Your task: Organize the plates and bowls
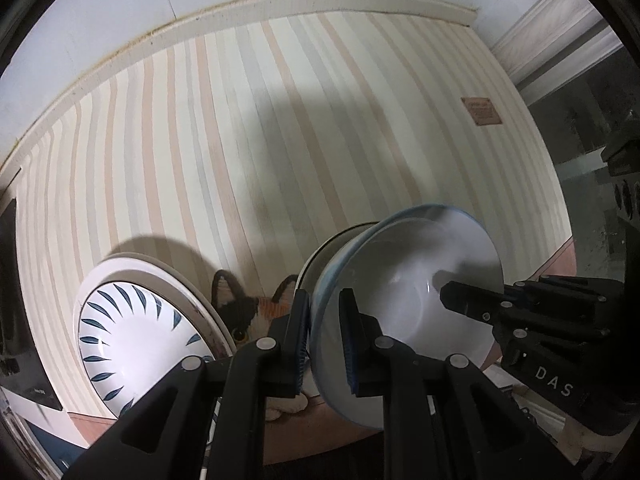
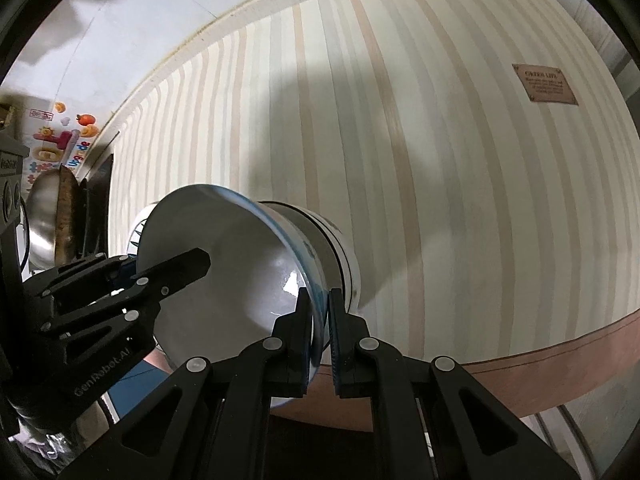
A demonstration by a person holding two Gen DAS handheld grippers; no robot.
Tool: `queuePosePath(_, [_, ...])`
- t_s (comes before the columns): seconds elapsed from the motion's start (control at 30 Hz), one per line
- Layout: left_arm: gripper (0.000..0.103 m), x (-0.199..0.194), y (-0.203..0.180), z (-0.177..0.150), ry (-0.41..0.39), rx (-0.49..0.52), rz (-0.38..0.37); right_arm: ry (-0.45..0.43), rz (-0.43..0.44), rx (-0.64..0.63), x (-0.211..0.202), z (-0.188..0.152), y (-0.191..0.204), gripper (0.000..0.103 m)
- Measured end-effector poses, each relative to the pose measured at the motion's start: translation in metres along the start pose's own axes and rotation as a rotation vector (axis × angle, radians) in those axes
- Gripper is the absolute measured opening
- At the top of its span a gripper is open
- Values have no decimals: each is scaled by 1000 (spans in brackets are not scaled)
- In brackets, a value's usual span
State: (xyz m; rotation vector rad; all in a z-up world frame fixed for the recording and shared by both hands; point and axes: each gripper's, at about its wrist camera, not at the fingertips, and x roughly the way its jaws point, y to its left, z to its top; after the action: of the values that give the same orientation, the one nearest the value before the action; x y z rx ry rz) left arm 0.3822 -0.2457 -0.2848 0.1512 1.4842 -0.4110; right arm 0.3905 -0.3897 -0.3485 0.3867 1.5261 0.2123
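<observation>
**Both grippers hold one bowl above the striped mat**

The left gripper [image 1: 325, 334] is pinching the rim of a white bowl [image 1: 408, 280] with a pale blue edge. One finger is inside the bowl and one is outside, and the blue pads [image 1: 347, 340] press on the wall. The right gripper [image 2: 319, 330] is pinching the opposite side of the rim in the same way. In the left wrist view the right gripper comes in from the right side, with one finger lying inside the bowl.

The bowl is tilted, so its opening faces sideways to each camera. It hangs above the striped mat [image 1: 248, 128] and throws a shadow on it. A second white piece [image 2: 336, 236] shows behind the bowl; it is perhaps another bowl nested under it, but the view is not clear enough to tell.

To the left of the bowl in the left wrist view stand plates [image 1: 132, 332], tilted; the front one has blue leaf marks. Between the plates and the bowl a cat picture [image 1: 244, 312] shows. A brown label [image 2: 545, 84] lies on the far corner of the mat.
</observation>
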Motion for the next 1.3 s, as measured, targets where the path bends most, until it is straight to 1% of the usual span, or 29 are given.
queuePosePath(0.17, [13, 10, 1, 1, 17, 1, 18, 22, -3, 7, 7, 3, -3, 10])
queuePosePath(0.33, [13, 13, -2, 2, 9, 18, 50, 44, -7, 11, 12, 10, -3, 10])
queuePosePath(0.5, [13, 15, 2, 1, 19, 16, 56, 71, -22, 7, 16, 17, 7, 10])
queuePosePath(0.77, [13, 25, 5, 3, 45, 5, 62, 77, -34, 11, 13, 18, 8, 14])
queuePosePath(1.07, [13, 26, 8, 3, 56, -3, 57, 73, -33, 23, 11, 19, 7, 14])
queuePosePath(1.3, [14, 22, 10, 0, 50, -11, 56, 64, -28, 34, 4, 16, 6, 18])
